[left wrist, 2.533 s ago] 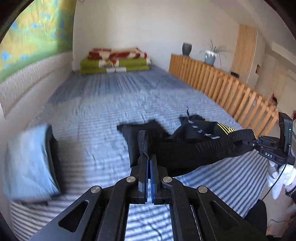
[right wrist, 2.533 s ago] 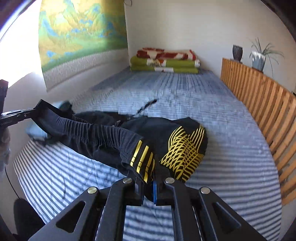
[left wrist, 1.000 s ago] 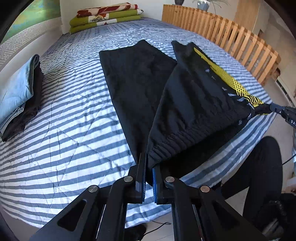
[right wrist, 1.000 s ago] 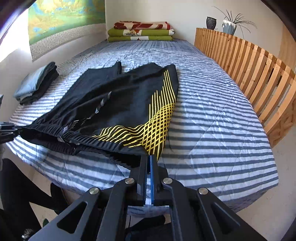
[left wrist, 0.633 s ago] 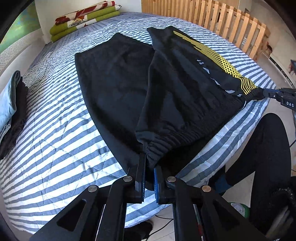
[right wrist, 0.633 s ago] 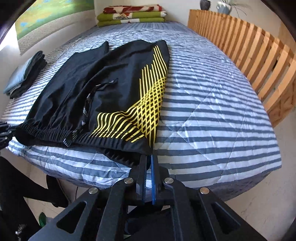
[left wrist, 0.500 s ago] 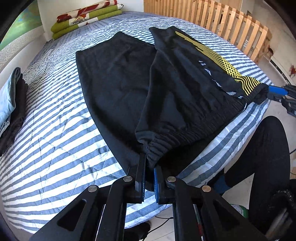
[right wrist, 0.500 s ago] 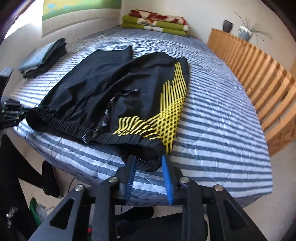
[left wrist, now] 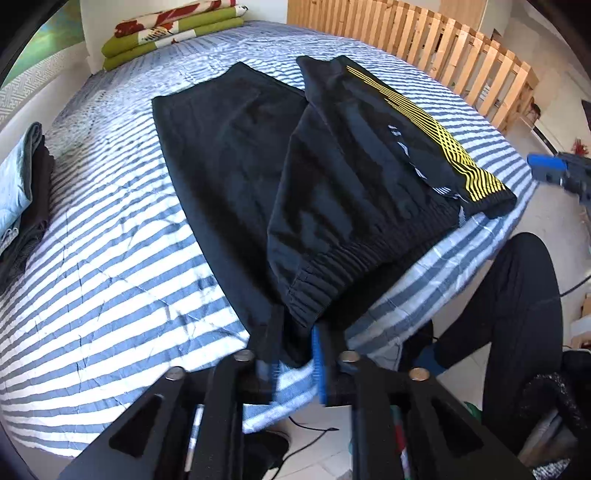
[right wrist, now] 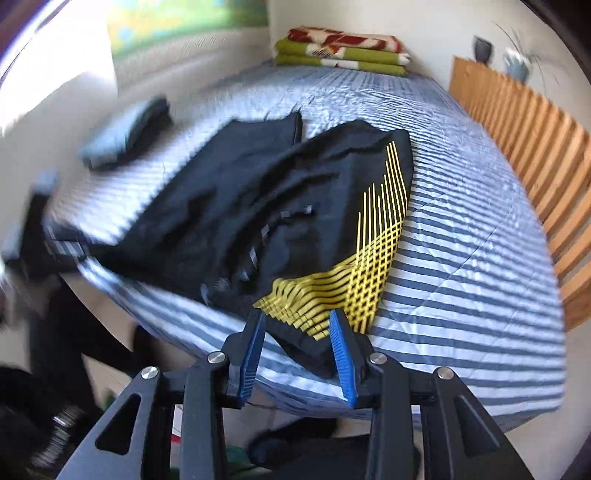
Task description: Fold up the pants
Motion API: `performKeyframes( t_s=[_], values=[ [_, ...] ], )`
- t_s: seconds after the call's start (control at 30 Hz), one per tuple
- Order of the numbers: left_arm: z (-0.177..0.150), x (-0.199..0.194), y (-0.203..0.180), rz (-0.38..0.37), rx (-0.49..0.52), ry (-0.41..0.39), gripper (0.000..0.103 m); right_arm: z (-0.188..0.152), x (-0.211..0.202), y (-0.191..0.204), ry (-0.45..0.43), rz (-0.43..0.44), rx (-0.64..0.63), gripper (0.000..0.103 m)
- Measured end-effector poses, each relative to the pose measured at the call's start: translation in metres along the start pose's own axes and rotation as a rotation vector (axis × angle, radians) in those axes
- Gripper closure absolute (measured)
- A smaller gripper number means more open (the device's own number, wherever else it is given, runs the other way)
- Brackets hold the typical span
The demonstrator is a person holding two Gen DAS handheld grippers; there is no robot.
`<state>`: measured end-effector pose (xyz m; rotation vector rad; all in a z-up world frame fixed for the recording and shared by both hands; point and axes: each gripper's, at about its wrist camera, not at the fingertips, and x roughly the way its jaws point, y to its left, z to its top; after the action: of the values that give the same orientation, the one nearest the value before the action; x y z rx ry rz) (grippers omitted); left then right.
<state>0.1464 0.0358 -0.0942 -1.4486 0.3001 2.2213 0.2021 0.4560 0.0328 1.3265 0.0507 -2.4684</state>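
Black pants [left wrist: 332, 177] with a yellow line pattern lie spread on the striped bed [left wrist: 110, 258], legs pointing away and the waistband at the near edge. My left gripper [left wrist: 295, 347] is at the plain waistband corner; its jaws are opening, the fabric lies loosely between them and bedcover shows in the gap. In the right wrist view my right gripper [right wrist: 297, 343] stands open, its jaws still widening. The yellow-patterned corner of the pants [right wrist: 258, 206] rests just past its blue pads [right wrist: 340, 347], untouched. The right gripper [left wrist: 554, 171] also shows at the far right of the left wrist view.
A folded stack of light blue and dark clothes [left wrist: 22, 192] sits at the bed's left side. Folded green and red blankets [left wrist: 173, 29] lie at the head. A wooden slat rail [left wrist: 443, 55] runs along the right. A person's black-clad leg [left wrist: 517, 302] stands by the bed's near edge.
The pants were lowered from hanging to lying flat on the bed. The right jaws parted first and let the patterned corner go. The left jaws have now parted too.
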Motion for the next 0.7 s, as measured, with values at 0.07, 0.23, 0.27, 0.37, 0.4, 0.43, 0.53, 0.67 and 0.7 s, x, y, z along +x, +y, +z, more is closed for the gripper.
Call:
performKeyframes(
  t_s=[0.07, 0.23, 0.27, 0.37, 0.4, 0.43, 0.53, 0.67, 0.7],
  values=[
    [-0.002, -0.006, -0.002, -0.016, 0.003, -0.002, 0.073, 0.013, 0.002, -0.015, -0.018, 0.029, 0.104, 0.067],
    [-0.001, -0.023, 0.001, 0.012, -0.004, -0.048, 0.065, 0.029, 0.067, -0.020, 0.112, -0.079, 0.156, 0.067],
    [0.001, -0.023, 0.005, 0.023, -0.016, -0.057, 0.064, 0.028, 0.082, -0.022, 0.152, -0.082, 0.178, 0.067],
    [0.006, -0.025, 0.028, 0.050, -0.096, -0.080, 0.064, 0.020, 0.105, -0.018, 0.208, -0.130, 0.167, 0.071],
    [0.008, -0.025, 0.035, 0.061, -0.123, -0.085, 0.064, 0.017, 0.109, -0.018, 0.219, -0.130, 0.161, 0.084],
    [0.011, -0.021, 0.044, 0.075, -0.146, -0.080, 0.064, 0.014, 0.112, -0.017, 0.234, -0.119, 0.159, 0.091],
    [0.017, -0.009, 0.068, 0.077, -0.231, -0.060, 0.064, 0.007, 0.109, -0.016, 0.219, -0.137, 0.135, 0.100],
    [0.026, 0.003, 0.076, 0.077, -0.265, -0.053, 0.065, 0.002, 0.082, -0.041, 0.160, -0.164, 0.244, 0.101],
    [0.026, 0.003, 0.074, 0.065, -0.262, -0.053, 0.065, -0.003, 0.072, -0.052, 0.140, -0.166, 0.287, 0.101]
  ],
)
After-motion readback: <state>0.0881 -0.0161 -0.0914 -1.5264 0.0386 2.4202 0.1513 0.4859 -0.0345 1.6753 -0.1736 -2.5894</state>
